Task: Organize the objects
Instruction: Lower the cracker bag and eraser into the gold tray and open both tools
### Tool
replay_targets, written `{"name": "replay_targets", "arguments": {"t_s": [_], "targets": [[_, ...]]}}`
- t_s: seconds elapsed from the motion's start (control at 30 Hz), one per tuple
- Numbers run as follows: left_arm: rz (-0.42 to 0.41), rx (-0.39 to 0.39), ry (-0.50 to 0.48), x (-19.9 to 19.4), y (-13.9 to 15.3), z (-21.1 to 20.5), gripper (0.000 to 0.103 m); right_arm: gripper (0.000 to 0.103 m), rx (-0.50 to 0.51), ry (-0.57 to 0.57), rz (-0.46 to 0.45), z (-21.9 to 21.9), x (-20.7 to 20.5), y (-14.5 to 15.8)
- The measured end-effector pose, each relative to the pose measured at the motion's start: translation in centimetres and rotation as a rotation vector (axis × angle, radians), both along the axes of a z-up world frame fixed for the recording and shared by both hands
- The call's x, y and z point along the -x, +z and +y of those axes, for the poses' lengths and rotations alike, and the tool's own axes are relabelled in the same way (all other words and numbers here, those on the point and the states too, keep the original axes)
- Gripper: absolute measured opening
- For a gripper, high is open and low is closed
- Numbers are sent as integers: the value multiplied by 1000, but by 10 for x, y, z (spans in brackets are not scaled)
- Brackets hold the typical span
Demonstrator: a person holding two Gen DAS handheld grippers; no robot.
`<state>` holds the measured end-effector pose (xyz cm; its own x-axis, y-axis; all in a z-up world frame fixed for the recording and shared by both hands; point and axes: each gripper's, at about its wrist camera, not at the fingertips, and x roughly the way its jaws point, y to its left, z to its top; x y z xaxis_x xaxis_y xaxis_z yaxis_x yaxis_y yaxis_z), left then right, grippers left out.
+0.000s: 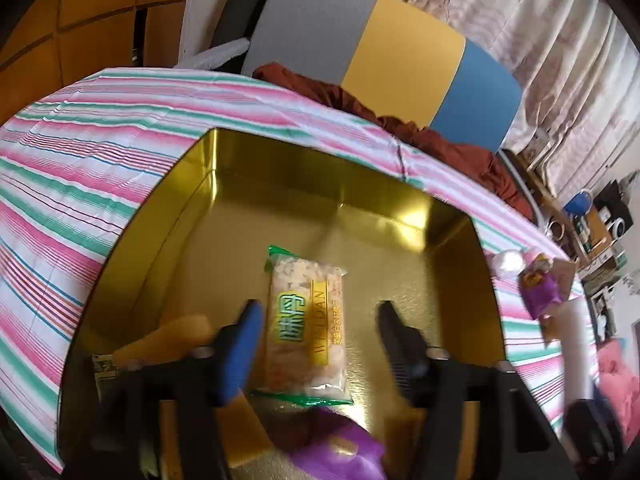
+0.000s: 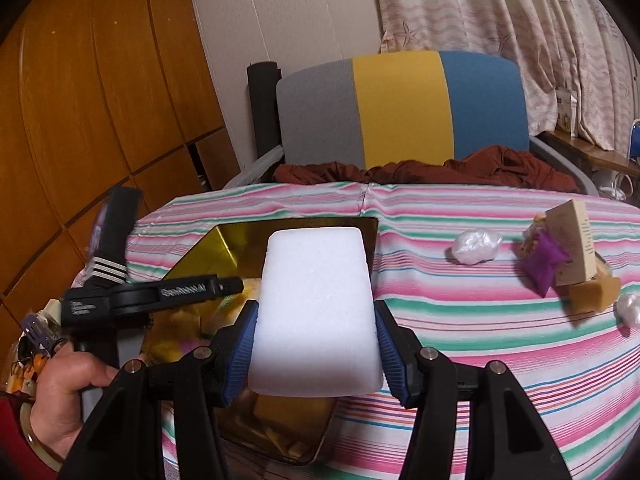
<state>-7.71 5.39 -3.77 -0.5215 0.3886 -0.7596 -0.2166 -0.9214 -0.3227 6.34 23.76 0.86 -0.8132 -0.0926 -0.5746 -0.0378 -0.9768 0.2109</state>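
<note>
A gold tin box (image 1: 168, 220) lies on the striped tablecloth. In it lie a clear snack packet with green edges (image 1: 306, 320), a purple packet (image 1: 340, 452) and a tan block (image 1: 176, 336). My left gripper (image 1: 318, 344) is open above the box, its fingers on either side of the snack packet. My right gripper (image 2: 316, 344) is shut on a white foam block (image 2: 316, 312) and holds it over the box's right edge (image 2: 370, 240). The left gripper (image 2: 160, 292) shows at the left in the right wrist view.
At the table's right lie a white plastic wad (image 2: 476, 246), a purple packet (image 2: 544, 260), a beige block (image 2: 576, 240), a tan sponge (image 2: 592, 292) and another white wad (image 2: 628, 308). A striped chair (image 2: 400, 108) with brown cloth stands behind. A wooden cabinet (image 2: 80, 100) is on the left.
</note>
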Motion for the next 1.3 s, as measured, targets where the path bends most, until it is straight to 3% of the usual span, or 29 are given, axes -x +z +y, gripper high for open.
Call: {"name": "replay_targets", "arguments": {"t_s": [0.13, 0.23, 0.47, 0.77, 0.8, 0.9, 1.3], "targets": [[79, -12, 58, -14, 19, -13, 91, 56, 13, 6, -30, -4, 6, -5], [129, -5, 129, -26, 30, -29, 99, 56, 12, 16, -51, -7, 13, -8], [139, 0, 250, -39, 37, -68, 101, 57, 19, 41, -112, -20, 40, -15], [121, -11, 291, -47, 35, -88, 101, 59, 113, 23, -221, -22, 92, -34], [120, -13, 291, -48, 34, -89, 102, 61, 131, 22, -241, -23, 96, -38], [113, -18, 291, -49, 33, -90, 102, 82, 150, 35, -279, -27, 103, -44], [108, -26, 266, -57, 36, -77, 102, 84, 140, 21, -145, -16, 74, -14]]}}
